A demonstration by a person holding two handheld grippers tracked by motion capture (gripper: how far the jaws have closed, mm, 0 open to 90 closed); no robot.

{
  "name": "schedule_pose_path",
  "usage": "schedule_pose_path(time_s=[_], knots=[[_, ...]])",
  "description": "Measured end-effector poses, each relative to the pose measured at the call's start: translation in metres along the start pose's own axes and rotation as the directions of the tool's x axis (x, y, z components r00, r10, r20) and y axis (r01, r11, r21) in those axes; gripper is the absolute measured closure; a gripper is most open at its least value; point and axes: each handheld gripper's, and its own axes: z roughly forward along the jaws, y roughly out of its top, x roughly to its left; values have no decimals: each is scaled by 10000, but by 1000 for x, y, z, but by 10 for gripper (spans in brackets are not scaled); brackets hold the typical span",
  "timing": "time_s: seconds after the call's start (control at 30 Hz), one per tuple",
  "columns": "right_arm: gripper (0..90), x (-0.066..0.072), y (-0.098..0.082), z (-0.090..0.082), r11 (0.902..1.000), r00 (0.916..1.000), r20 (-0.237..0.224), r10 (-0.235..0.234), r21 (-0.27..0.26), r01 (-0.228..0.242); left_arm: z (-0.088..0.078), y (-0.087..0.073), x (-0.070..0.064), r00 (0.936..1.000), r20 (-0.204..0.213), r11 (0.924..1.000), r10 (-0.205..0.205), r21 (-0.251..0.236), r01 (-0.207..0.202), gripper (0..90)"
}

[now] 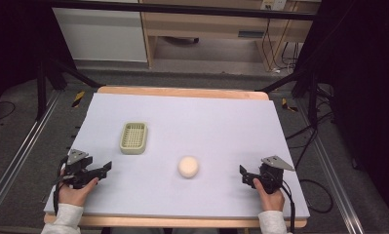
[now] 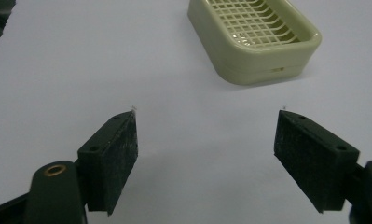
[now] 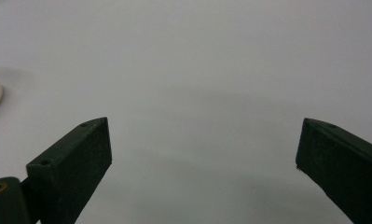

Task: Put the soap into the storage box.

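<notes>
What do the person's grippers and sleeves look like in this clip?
Both the left gripper and the right gripper are black, with blocky flat-faced jaws, a grey three-cornered plate on top and a trailing black cable. A brass-coloured bushing sits near the jaw base. The sleeves are white.

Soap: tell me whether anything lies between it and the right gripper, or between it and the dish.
Nothing visible does. The soap lies alone on bare table; the right gripper waits open beside it, and the stretch to the dish is bare.

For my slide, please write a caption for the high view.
Two open grippers, left and right, flank a soap bar near its dish.
</notes>
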Motion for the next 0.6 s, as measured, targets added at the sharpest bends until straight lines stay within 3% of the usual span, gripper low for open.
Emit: schedule_pose_path(time_s=[0.23, 0.6], knots=[[42, 0, -2, -1, 9999, 9999, 118, -102, -91, 103, -3, 3, -11, 9997, 126, 9997, 228, -17, -227, 220], [39, 3, -3, 2, 9999, 9999, -88, -95, -98, 94, -1, 5, -21, 9978, 464, 9988, 478, 23, -480, 214]])
